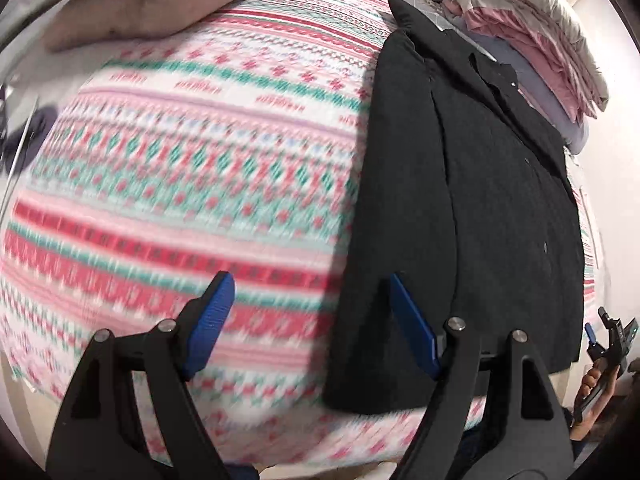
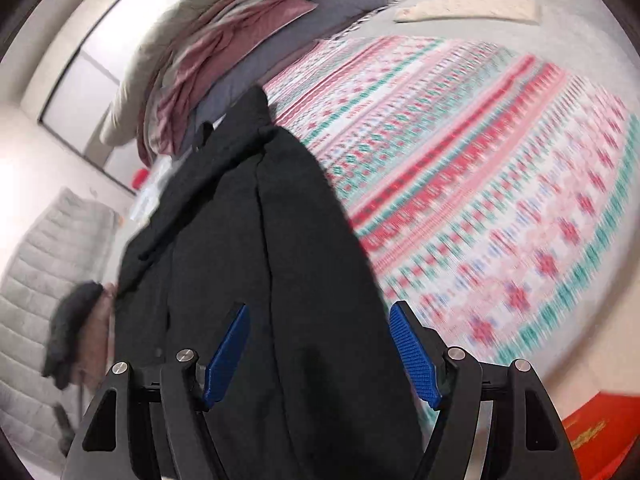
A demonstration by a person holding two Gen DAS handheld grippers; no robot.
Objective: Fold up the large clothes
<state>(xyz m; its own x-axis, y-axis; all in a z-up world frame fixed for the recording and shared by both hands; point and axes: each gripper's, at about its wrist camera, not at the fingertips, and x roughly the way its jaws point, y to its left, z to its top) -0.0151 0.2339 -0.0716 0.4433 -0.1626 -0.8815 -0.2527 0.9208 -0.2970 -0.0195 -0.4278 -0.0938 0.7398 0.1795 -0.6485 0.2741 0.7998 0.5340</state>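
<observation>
One black coat (image 1: 472, 208), one patterned blanket (image 1: 192, 168), one stack of bedding (image 1: 532, 36), two tongs (image 1: 308, 320) (image 2: 320, 350).

Between our blue-padded right gripper (image 2: 320, 354) jaws we see a black coat (image 2: 248, 280); beyond them, a bedspread (image 2: 500, 184) banded pink, red, teal, white.

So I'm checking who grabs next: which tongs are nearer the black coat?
Right. The right tongs hang open directly over the black coat, its lower part between the jaws. The left tongs are open too, mostly over the patterned blanket beside the coat's edge.
</observation>
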